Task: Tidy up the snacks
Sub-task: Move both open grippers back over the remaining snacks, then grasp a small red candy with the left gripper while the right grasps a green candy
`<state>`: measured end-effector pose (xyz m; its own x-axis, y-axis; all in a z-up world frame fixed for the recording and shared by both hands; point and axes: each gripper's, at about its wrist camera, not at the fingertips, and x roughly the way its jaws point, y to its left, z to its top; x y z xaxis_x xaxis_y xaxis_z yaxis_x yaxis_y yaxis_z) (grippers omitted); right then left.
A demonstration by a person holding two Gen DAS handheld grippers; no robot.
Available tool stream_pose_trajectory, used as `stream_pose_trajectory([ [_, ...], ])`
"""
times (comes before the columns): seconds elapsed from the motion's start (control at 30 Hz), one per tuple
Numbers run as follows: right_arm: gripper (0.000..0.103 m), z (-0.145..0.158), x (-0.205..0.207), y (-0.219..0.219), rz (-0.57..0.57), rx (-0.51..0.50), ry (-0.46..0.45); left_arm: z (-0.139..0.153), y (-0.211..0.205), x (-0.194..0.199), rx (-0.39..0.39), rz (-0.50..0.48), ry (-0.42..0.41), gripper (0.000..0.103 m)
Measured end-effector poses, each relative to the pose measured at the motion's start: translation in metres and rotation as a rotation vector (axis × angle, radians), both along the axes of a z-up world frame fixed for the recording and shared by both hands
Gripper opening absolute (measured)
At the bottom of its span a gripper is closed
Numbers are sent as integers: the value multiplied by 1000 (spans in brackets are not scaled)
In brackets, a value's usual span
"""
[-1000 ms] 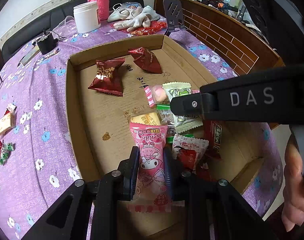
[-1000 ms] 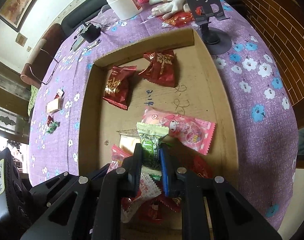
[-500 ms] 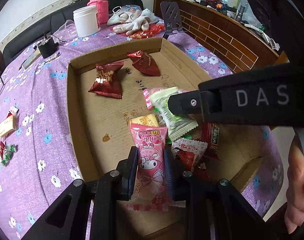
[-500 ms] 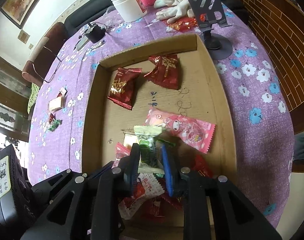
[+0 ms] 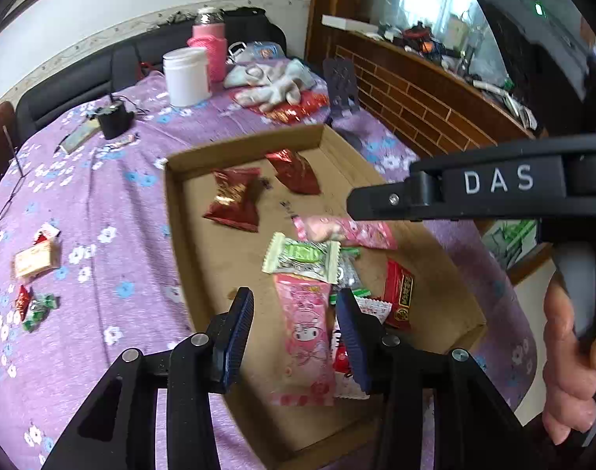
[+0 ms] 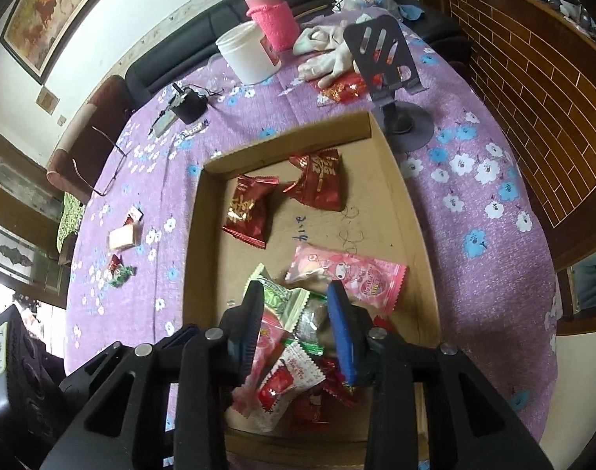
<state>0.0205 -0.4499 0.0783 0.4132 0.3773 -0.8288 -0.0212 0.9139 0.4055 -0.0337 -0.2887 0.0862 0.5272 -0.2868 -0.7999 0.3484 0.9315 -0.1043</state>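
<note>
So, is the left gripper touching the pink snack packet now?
Apart. In the left wrist view the left gripper is opening, and cardboard shows between each pad and the pink snack packet, which lies in the cardboard box.

**Round table, purple flowered cloth**

Covered by a purple cloth (image 6: 474,203) with blue and white flowers. Near the middle, a shallow cardboard tray (image 6: 409,211). Toward the far edge, a white tub (image 6: 245,56), a pink-sleeved bottle (image 6: 272,21), pale gloves (image 6: 325,58) and a dark phone stand (image 6: 392,78). Near the left edge, spectacles (image 6: 102,164), a small tan packet (image 6: 122,238) and loose sweets (image 6: 119,270)
</note>
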Motion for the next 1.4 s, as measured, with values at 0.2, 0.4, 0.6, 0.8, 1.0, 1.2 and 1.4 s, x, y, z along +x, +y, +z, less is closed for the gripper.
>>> stream_pose_trajectory([
  [0.2,32,13,-6,14,10,12,-28,14,29,-3,-40,65,-28,46],
  [0.4,32,20,-12,39,49,4,-43,17,57,-8,-74,117,-35,46],
  [0.6,32,25,-14,66,77,3,-42,16,91,-14,-93,173,-43,46],
  [0.8,32,25,-14,94,111,9,-30,10,143,-13,-128,271,-22,46],
  [1.0,32,21,-16,128,166,-1,-19,0,215,-6,-139,391,-6,46],
  [1.2,32,13,-16,157,203,-13,-6,-18,285,10,-110,473,34,46],
  [1.4,32,2,-21,175,219,-27,10,-34,317,44,-89,442,60,46],
])
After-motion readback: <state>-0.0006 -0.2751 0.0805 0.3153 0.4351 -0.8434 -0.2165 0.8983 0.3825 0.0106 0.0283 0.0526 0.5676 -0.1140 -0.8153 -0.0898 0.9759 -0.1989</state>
